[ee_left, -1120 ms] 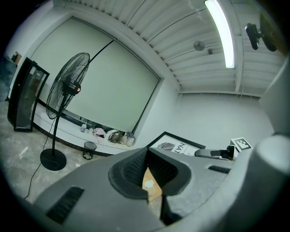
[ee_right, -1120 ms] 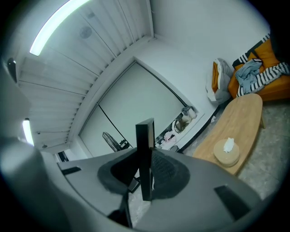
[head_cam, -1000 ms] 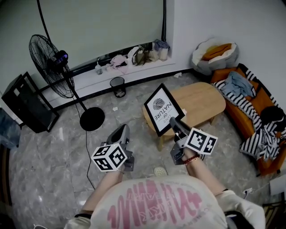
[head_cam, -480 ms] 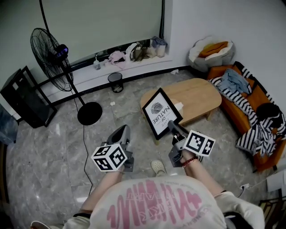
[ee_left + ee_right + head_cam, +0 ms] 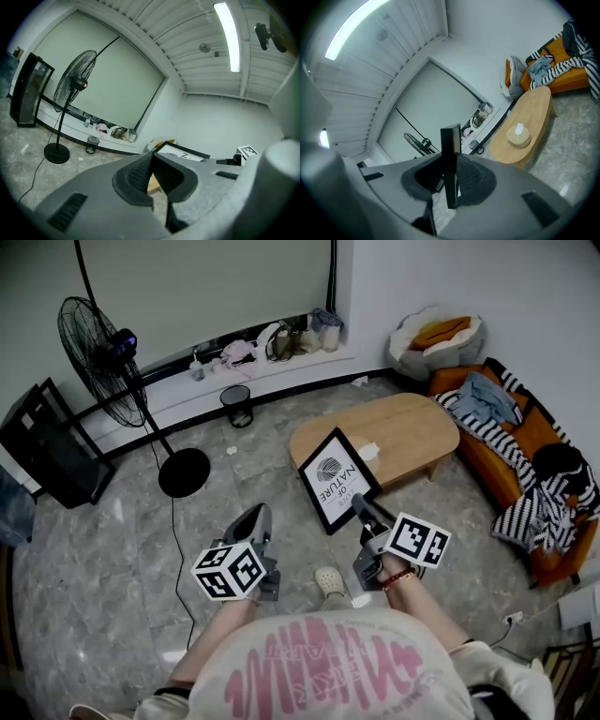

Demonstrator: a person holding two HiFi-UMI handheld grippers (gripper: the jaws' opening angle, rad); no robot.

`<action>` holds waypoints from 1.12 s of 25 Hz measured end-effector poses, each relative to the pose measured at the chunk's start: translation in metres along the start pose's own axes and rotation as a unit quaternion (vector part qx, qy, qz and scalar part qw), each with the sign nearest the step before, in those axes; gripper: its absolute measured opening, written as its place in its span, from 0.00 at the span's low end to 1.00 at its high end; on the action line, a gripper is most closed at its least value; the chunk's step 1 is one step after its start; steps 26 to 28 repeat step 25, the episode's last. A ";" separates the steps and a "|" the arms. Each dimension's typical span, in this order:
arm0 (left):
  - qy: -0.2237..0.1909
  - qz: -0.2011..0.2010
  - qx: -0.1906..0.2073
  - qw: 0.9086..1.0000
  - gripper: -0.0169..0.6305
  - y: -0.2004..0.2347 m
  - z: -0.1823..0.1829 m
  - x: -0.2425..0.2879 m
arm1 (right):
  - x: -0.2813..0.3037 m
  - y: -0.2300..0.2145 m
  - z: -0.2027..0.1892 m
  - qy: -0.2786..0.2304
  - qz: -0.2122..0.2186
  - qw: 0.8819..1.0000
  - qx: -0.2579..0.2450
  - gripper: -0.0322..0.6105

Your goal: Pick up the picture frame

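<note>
R gripper (image 5: 356, 506) is pinching the picture frame (image 5: 336, 480) by the middle of its near short edge. In the right gripper view the frame (image 5: 450, 159) sits edge-on between the pads, both pressing on it.

Frame is off the wooden table (image 5: 412, 432). In the head view it hangs at the table's near-left rim, partly over the floor (image 5: 112, 549), printed face up toward the cam.

Key relation: the long axis runs straight on from the R jaws, up and away from the person, so all the weight is beyond the pinch point. My read is that it could sag or pivot there.

L gripper (image 5: 257, 514) is pressed together with nothing in it — it's beside the frame's near-left corner, apart, not touching. It's the nearer free tool if a 2nd support pt is needed.
</note>
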State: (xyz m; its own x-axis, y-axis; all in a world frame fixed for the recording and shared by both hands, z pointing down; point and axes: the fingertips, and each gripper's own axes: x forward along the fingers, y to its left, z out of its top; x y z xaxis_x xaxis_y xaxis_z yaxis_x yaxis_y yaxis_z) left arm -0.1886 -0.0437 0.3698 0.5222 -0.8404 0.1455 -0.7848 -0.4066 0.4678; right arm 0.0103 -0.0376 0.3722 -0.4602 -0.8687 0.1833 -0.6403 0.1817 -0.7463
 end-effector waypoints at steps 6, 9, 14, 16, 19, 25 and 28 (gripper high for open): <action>0.006 -0.005 -0.002 1.000 0.03 -0.005 -0.018 -0.005 | -0.014 -0.010 -0.012 0.002 -0.008 1.000 0.005 0.17; 0.008 -0.007 -0.005 1.000 0.03 -0.006 -0.019 -0.004 | -0.016 -0.010 -0.013 0.003 -0.011 1.000 0.004 0.17; 0.012 -0.015 -0.007 1.000 0.03 -0.007 -0.025 0.000 | -0.016 -0.014 -0.016 0.004 -0.015 1.000 0.001 0.17; 0.014 -0.016 -0.008 1.000 0.03 -0.009 -0.027 0.003 | -0.018 -0.017 -0.017 0.005 -0.017 1.000 0.001 0.17; 0.015 -0.020 -0.008 1.000 0.03 -0.012 -0.025 0.008 | -0.018 -0.019 -0.012 0.005 -0.020 1.000 0.000 0.17; 0.027 -0.023 -0.011 0.999 0.03 -0.010 -0.020 0.017 | -0.013 -0.019 -0.005 0.002 -0.031 0.999 0.007 0.17; 0.027 -0.023 -0.011 0.999 0.03 -0.010 -0.020 0.017 | -0.013 -0.019 -0.005 0.002 -0.031 0.999 0.007 0.17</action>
